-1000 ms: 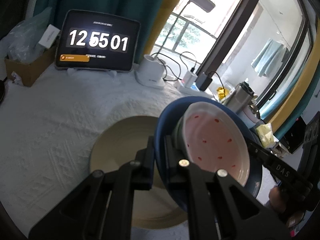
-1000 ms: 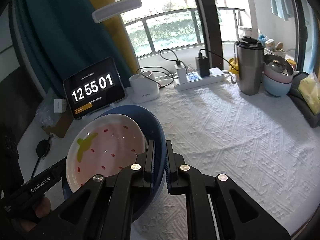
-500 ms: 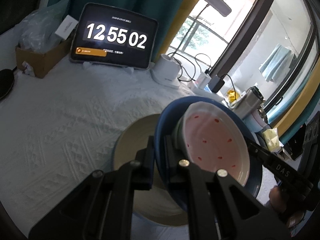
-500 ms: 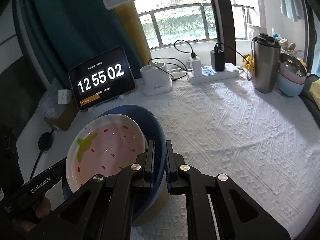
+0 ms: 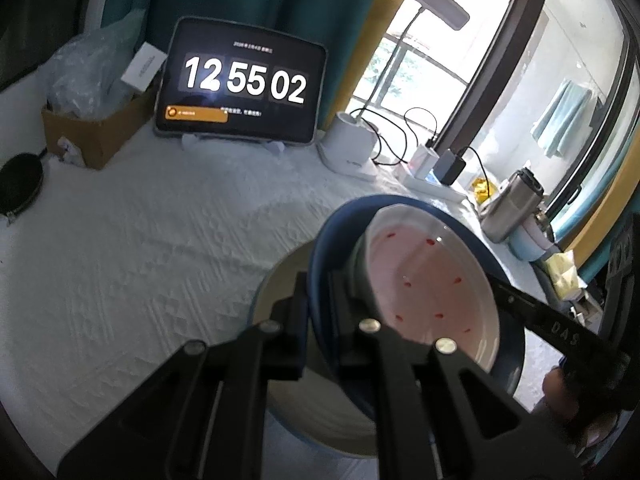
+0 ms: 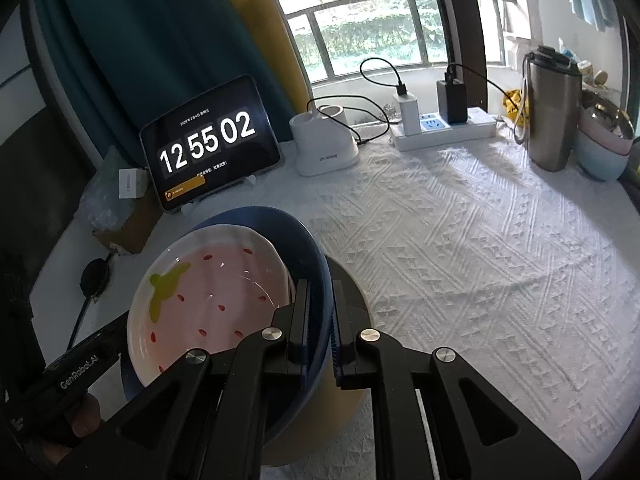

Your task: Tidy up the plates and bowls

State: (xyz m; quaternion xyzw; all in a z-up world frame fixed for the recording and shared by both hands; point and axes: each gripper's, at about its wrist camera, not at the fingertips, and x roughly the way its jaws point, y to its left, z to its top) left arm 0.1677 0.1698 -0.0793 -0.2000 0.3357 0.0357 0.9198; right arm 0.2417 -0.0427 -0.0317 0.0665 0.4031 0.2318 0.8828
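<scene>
Blue bowl [image 6: 312, 264], carrying the strawberry dish [image 6: 208, 292], hung over the beige plate [image 5: 288, 280]; left tool [image 5: 320, 312] and right tool [image 6: 320, 320] pinched opposite rims. Glazed, probably slippery and breakable.

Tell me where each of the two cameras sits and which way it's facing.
Left wrist: sits on the left gripper, clamped on the dark blue bowl; faces the tablet clock; the right gripper enters at right.
Right wrist: sits on the right gripper, gripping the opposite rim; faces the window; a thumb shows.
Shared: bowl, pink strawberry-pattern dish, tan round plate, clock.
</scene>
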